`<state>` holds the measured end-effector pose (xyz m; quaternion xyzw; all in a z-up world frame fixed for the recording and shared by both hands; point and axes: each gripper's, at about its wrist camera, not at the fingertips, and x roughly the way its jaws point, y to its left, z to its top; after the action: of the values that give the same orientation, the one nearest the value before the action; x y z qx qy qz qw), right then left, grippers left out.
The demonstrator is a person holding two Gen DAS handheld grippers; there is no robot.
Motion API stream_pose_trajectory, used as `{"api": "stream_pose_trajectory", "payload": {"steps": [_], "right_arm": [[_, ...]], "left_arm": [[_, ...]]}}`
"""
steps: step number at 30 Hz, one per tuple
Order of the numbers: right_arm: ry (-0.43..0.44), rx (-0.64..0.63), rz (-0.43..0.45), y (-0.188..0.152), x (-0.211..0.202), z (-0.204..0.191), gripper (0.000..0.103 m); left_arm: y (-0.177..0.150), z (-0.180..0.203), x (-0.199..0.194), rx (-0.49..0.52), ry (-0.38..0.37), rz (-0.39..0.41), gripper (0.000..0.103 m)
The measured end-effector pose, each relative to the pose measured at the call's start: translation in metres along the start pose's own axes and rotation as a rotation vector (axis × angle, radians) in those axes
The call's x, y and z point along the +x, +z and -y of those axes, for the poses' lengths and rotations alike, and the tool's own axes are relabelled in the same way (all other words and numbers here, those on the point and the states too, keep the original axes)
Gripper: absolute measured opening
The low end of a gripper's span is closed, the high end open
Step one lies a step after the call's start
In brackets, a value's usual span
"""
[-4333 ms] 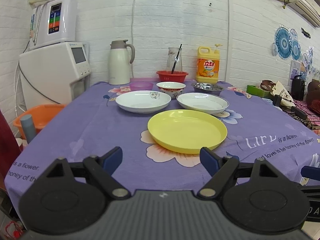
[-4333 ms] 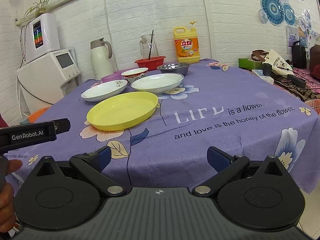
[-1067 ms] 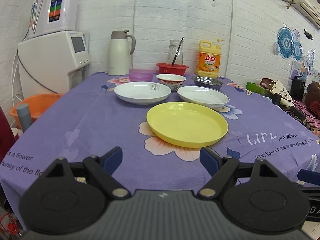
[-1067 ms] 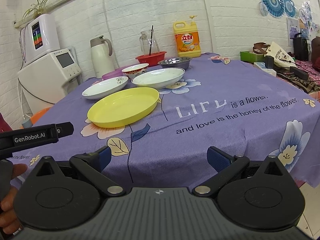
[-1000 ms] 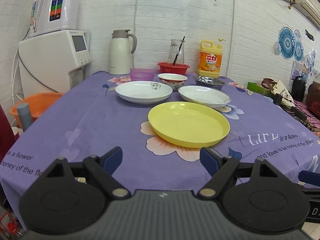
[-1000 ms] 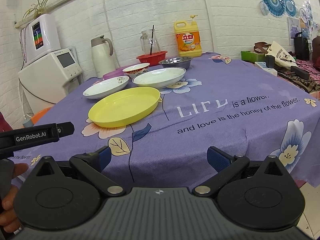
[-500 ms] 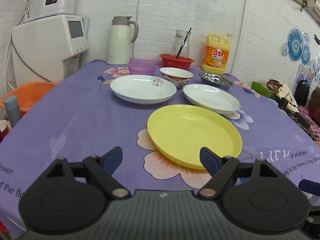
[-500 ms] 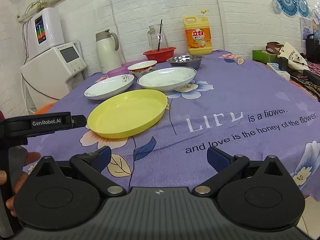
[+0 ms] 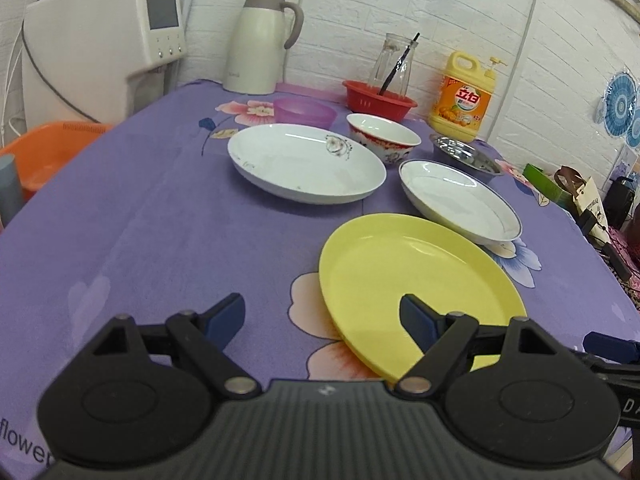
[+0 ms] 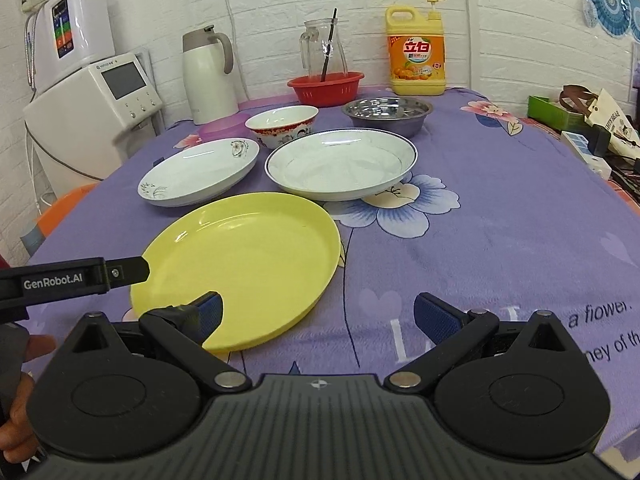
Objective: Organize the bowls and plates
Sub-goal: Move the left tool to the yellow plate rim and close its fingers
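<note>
A yellow plate [image 9: 416, 276] [image 10: 248, 260] lies nearest on the purple tablecloth. Behind it are a white flowered plate [image 9: 304, 164] [image 10: 200, 172] and a blue-rimmed white plate [image 9: 460, 200] [image 10: 340, 168]. Further back stand a red-patterned bowl [image 9: 382, 136] [image 10: 282, 124], a steel bowl [image 9: 464, 156] [image 10: 386, 114] and a purple bowl [image 9: 304, 110] [image 10: 222, 128]. My left gripper [image 9: 322, 318] is open and empty at the yellow plate's near left edge. My right gripper [image 10: 316, 314] is open and empty over its near right edge.
A thermos [image 9: 260, 40], a red basket [image 10: 326, 88] with a glass jug, and a yellow detergent bottle [image 10: 416, 54] stand at the back. A white appliance [image 9: 104, 40] and an orange basin [image 9: 44, 152] are on the left. Clutter [image 10: 580, 120] lies at the right edge.
Both grippers have moved forward over the table toward the yellow plate, which now lies right at the fingertips. Both stay open. No dish has moved.
</note>
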<state>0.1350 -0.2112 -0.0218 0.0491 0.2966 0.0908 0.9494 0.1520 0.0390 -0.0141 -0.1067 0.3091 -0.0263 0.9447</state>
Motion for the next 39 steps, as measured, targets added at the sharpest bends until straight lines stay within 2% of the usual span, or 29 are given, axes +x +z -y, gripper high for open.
{"api": "stream_pose_trajectory", "payload": {"steps": [5, 12, 17, 18, 19, 21, 25, 27, 31, 35, 39], "right_arm": [[-0.021, -0.004, -0.053, 0.015, 0.033, 0.003, 0.103], [-0.013, -0.062, -0.124, 0.018, 0.061, -0.006, 0.103], [-0.024, -0.098, -0.118, 0.018, 0.064, -0.01, 0.103], [-0.019, -0.099, -0.109, 0.017, 0.063, -0.009, 0.103], [-0.015, -0.099, -0.093, 0.014, 0.062, -0.008, 0.103], [-0.012, -0.113, -0.068, 0.01, 0.059, -0.007, 0.103], [-0.001, -0.085, -0.113, 0.021, 0.06, -0.007, 0.103], [0.04, -0.073, -0.089, 0.025, 0.054, -0.009, 0.103], [0.015, -0.134, -0.073, 0.024, 0.055, -0.022, 0.103], [0.033, -0.125, -0.099, 0.022, 0.061, -0.021, 0.103], [0.03, -0.123, -0.1, 0.022, 0.063, -0.021, 0.103]], "left_arm": [[0.011, 0.001, 0.021, 0.015, -0.015, -0.022, 0.082], [0.014, 0.002, 0.04, 0.035, -0.011, -0.05, 0.082], [0.015, 0.003, 0.049, 0.081, 0.008, -0.062, 0.085], [0.015, 0.004, 0.05, 0.088, 0.012, -0.065, 0.095], [0.015, 0.003, 0.052, 0.087, 0.016, -0.071, 0.098], [0.014, 0.004, 0.053, 0.104, 0.019, -0.071, 0.098], [0.017, 0.004, 0.054, 0.128, 0.007, -0.074, 0.096], [0.02, 0.0, 0.053, 0.112, -0.009, -0.074, 0.096], [0.024, -0.003, 0.054, 0.087, -0.054, -0.078, 0.097], [0.022, 0.004, 0.059, 0.113, -0.052, -0.09, 0.097], [0.024, 0.011, 0.062, 0.112, -0.085, -0.1, 0.097]]}}
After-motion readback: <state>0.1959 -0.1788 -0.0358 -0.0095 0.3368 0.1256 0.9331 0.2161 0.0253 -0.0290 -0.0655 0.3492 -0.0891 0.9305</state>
